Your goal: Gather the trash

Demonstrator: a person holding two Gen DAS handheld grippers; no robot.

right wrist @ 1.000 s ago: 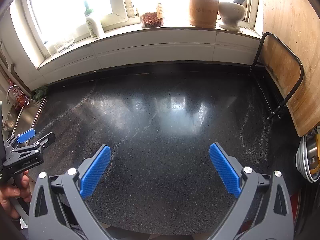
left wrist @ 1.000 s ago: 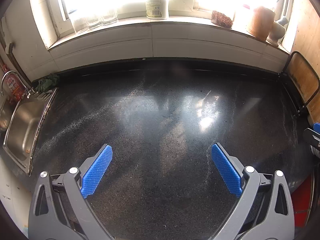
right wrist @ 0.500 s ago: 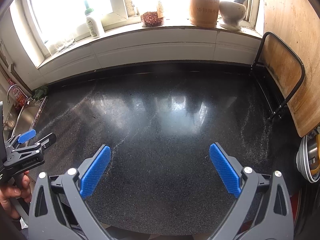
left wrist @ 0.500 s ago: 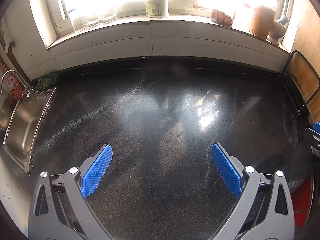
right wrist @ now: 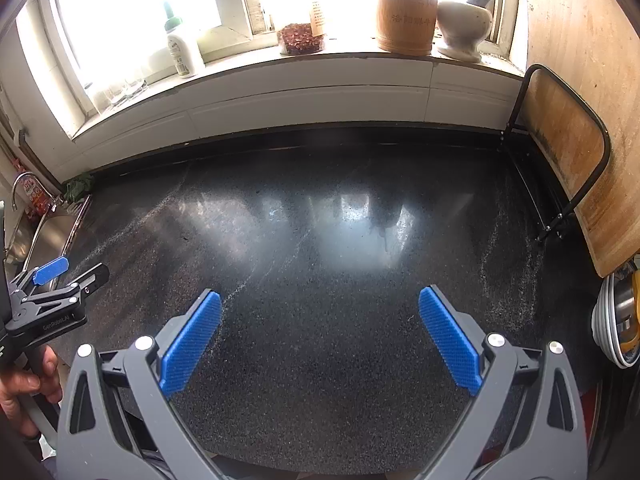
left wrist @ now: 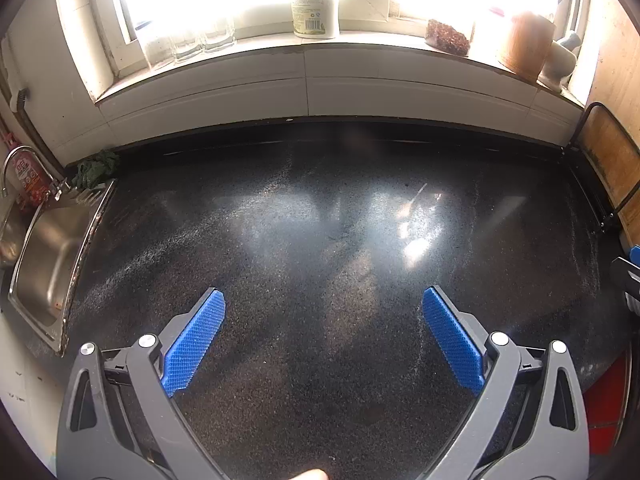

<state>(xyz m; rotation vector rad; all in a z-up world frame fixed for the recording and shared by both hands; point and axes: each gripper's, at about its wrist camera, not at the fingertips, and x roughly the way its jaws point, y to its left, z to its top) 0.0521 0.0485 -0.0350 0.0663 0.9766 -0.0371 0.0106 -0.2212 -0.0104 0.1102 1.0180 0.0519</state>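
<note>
Two grippers hover, spread wide and empty, over the bare counter (left wrist: 320, 240).
Left gripper (left wrist: 322, 336) and right gripper (right wrist: 320, 334) sit low in frame, likely scanning; no trash shows, only a green cloth (left wrist: 96, 168) upper left by the sink (left wrist: 44, 264).

Left claw (left wrist: 323, 334): grey plastic arms, V-shaped, with triangular cut-outs near the base; round silver screws at the joints; blue waffle-textured pads (left wrist: 195, 338) on the inner faces of both fingers. Right claw (right wrist: 319, 334): same build, same grey arms, silver screws, blue textured pads (right wrist: 449, 338). Seen from the right wrist, the left claw's body is black with white "GenRobot.AI" lettering. Hand (right wrist: 22, 384) on its handle, no sleeve visible.
</note>
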